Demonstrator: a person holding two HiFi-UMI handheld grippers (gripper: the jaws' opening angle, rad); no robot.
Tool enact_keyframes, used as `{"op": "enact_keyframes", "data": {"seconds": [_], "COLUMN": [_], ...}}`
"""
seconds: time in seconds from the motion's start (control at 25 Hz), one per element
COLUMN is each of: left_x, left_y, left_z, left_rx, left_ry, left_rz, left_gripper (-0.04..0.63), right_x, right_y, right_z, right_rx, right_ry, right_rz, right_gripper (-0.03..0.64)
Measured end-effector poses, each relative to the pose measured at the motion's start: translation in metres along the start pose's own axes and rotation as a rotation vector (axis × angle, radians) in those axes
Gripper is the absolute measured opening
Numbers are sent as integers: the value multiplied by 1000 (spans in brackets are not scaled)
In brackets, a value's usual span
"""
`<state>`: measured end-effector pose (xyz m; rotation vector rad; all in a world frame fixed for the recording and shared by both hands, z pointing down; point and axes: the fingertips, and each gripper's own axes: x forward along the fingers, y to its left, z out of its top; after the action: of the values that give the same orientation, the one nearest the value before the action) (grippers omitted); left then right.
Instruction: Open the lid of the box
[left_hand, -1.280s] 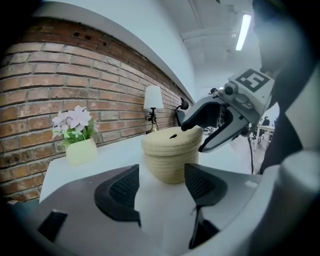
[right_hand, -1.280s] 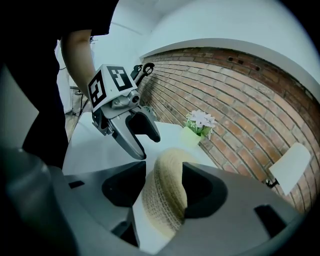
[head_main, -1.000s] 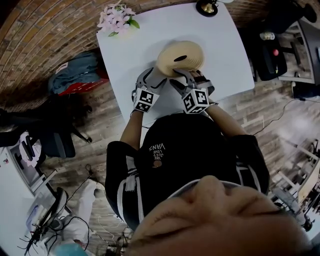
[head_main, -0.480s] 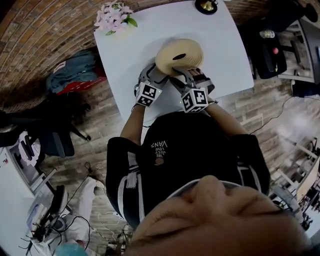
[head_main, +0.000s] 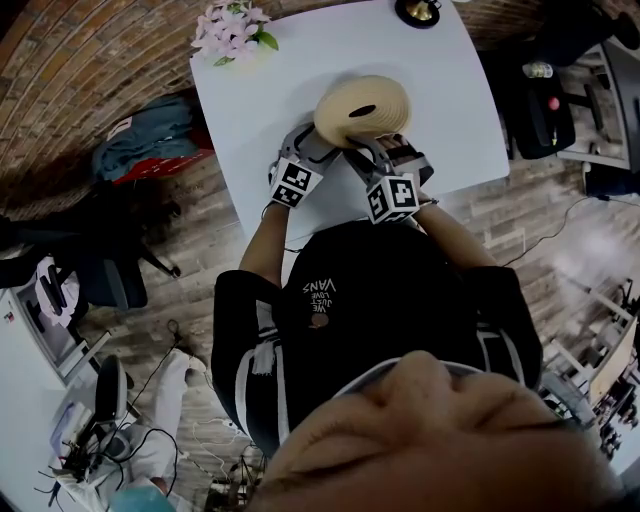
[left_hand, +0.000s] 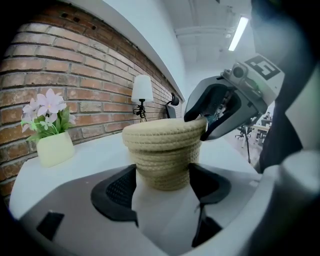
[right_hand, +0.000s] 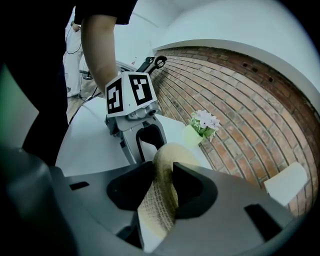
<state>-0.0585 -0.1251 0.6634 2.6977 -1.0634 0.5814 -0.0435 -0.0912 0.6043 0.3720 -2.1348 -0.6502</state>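
A round woven rope box (left_hand: 162, 167) stands on the white table (head_main: 270, 90), with its woven lid (left_hand: 162, 136) lying level on top. My left gripper (left_hand: 162, 182) is open, its pads close beside the box's lower wall on both sides. My right gripper (right_hand: 164, 182) reaches in from the right, and its jaws are closing with the lid's rim (right_hand: 161, 205) between the pads, which press on it. In the head view both grippers, left (head_main: 318, 140) and right (head_main: 385, 145), sit at the near side of the box (head_main: 362, 108).
A pot of pink flowers (head_main: 230, 28) stands at the table's far left corner and a small lamp (left_hand: 142, 92) at the far edge by the brick wall. Bags (head_main: 150, 145) lie on the wooden floor to the left. The person stands against the near table edge.
Both grippers stay at the box's near side. The whole view has shifted slightly, and the box stands where it was.
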Motion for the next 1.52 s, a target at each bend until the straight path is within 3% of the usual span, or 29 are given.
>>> {"op": "enact_keyframes", "data": {"seconds": [0.4, 0.56, 1.52], "left_x": [0, -1, 0], "left_y": [2, 3, 1], "left_z": [-2, -2, -1], "left_rx": [-13, -15, -33], "left_ry": [-1, 1, 15], "left_rz": [-17, -18, -11], "left_gripper": [334, 334, 334], "right_x": [1, -5, -34], "right_y": [-4, -16, -57], "right_z": [0, 5, 14], "right_rx": [48, 115, 291], "right_ry": [-39, -71, -174], "right_rz": [21, 10, -76], "right_gripper": [114, 110, 98]}}
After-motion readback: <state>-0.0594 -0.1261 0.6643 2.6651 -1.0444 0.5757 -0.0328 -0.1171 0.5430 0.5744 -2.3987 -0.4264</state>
